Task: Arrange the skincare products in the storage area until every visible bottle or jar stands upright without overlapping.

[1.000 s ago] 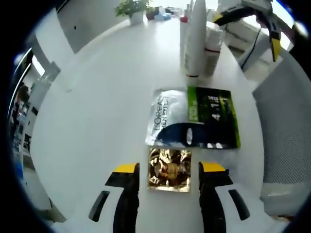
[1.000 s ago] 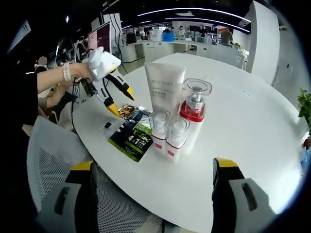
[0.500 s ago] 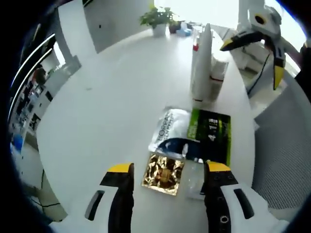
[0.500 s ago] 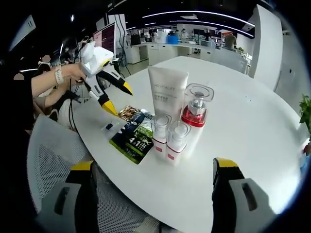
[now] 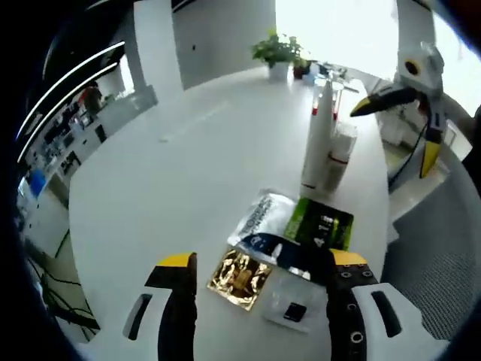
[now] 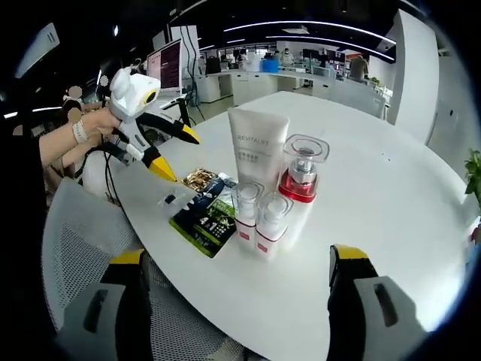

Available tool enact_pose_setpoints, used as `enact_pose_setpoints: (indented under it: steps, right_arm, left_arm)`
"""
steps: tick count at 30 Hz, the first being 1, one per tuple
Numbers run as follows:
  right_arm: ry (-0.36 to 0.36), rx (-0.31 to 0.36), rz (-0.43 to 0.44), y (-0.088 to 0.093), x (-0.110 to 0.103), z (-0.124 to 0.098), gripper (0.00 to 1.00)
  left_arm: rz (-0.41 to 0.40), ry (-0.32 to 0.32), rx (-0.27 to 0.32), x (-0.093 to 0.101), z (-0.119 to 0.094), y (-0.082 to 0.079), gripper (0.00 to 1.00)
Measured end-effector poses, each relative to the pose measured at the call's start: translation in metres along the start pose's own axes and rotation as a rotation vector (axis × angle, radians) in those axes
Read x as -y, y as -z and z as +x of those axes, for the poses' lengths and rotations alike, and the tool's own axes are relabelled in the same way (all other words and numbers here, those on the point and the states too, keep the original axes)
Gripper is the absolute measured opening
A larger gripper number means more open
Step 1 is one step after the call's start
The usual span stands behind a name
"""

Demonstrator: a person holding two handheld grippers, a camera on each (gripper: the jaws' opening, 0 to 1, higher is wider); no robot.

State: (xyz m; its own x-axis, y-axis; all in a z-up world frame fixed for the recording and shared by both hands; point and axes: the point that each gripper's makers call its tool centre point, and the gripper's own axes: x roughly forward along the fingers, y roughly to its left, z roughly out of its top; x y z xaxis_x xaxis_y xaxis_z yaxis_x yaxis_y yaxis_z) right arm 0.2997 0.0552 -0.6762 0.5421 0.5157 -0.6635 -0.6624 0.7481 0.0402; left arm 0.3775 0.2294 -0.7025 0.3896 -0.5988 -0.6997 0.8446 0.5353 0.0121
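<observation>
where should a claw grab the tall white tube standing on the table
Probably on its two broad flat faces around mid-height. The white tube stands upright on its cap end and narrows toward the top. In the right gripper view two small bottles and the red pump bottle crowd its front and one side, so come down from above or from the sachet side.

On the round table [image 6: 391, 188] stand four upright containers: one white tube [image 6: 258, 147], one red pump bottle [image 6: 299, 180] with a clear cap, and two small bottles [image 6: 246, 207] [image 6: 270, 219] with clear caps and red bands. Flat beside them lie four sachets: one gold [image 5: 240, 277], one silver [image 5: 259, 218], one green [image 5: 321, 224] and one clear [image 5: 292, 310] with a dark square on it. There are also one mesh chair [image 6: 75, 241], one potted plant [image 5: 278, 53] at the table's far edge, and two grippers [image 5: 255, 301] [image 6: 237, 301].
</observation>
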Motion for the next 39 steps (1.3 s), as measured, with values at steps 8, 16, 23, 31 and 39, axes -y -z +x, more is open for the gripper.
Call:
enact_pose_setpoints:
  steps: [8, 16, 23, 31, 39]
  right_arm:
    - [-0.006, 0.013, -0.007, -0.001, -0.002, -0.003, 1.00]
    - [-0.018, 0.016, -0.026, -0.002, -0.007, -0.006, 1.00]
    - [-0.016, 0.015, -0.029, 0.000, -0.006, -0.011, 1.00]
    - [-0.014, 0.016, -0.048, -0.003, -0.006, -0.017, 1.00]
    - [-0.013, 0.016, -0.053, -0.003, -0.005, -0.022, 1.00]
  left_arm:
    - [-0.073, -0.067, 0.060, 0.002, -0.016, -0.005, 0.76]
    - [-0.084, -0.096, 0.062, 0.015, -0.029, -0.001, 0.81]
    - [-0.196, -0.119, 0.087, 0.022, -0.042, 0.002, 0.91]
    - [-0.211, -0.145, 0.109, 0.029, -0.054, 0.002, 0.92]
    - [-0.213, -0.169, 0.148, 0.038, -0.065, -0.004, 0.95]
